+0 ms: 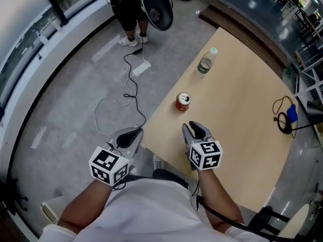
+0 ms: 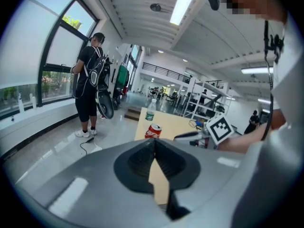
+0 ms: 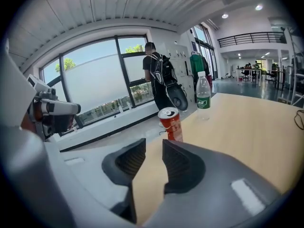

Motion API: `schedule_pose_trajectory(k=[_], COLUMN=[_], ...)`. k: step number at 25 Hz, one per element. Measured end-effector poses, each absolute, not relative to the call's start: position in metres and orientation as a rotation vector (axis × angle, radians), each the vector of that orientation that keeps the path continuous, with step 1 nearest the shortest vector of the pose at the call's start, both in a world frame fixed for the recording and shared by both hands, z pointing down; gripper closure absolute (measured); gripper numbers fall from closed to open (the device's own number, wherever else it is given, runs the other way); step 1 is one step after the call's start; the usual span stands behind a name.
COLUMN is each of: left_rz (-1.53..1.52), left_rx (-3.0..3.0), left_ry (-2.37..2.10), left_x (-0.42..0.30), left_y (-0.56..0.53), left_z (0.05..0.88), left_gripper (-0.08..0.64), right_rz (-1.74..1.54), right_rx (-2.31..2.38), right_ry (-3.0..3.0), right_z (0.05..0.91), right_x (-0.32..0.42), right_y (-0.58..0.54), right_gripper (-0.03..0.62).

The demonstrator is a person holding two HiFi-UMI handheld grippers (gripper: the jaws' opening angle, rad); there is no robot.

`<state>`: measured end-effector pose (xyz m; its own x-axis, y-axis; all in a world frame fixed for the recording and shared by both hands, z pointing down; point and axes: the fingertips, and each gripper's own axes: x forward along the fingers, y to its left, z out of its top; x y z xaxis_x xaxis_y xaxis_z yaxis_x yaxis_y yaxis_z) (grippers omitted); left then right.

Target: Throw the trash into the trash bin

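Soda can (image 1: 182,102) is standing upright on the table (image 1: 242,130) as the right gripper (image 1: 196,128) is hovering near it, jaws parted, empty; the left gripper (image 1: 132,133), jaws closed, is hanging beside the table edge.

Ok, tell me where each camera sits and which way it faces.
Head view: on the person's head, facing steeply down at the table; both forearms, left gripper and right gripper show.
Left gripper view: on that gripper, looking past shut jaws toward the can; the person's right arm shows.
Right gripper view: on that gripper, looking between open jaws at can and bottle; left gripper shows.
All three share the can.
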<state>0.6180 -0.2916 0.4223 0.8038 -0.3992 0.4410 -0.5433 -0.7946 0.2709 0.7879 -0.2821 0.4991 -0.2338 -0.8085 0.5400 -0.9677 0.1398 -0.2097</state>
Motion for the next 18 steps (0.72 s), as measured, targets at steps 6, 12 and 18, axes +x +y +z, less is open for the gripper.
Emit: schedule_pose_trajectory(k=[6,12,18], left_rz=[0.564,0.596,0.608], left_rx=[2.505,2.464,2.413], left_ry=[-0.714,-0.777,-0.844], left_x=[0.63,0.622,0.607], left_y=[-0.29,-0.298,-0.3], left_z=[0.443,0.448,0.454], left_gripper=[0.551,0.551,0.551], right_rz=[0.757,0.745,0.71], right_rx=[1.694,1.658,1.608], right_ry=[-2.111,-2.101,-2.113], right_z=[0.525,0.545,0.556], right_x=[0.805,0.815,0.814], right_y=[-0.306,-0.326,-0.344], right_gripper=[0.446,0.408,0.355])
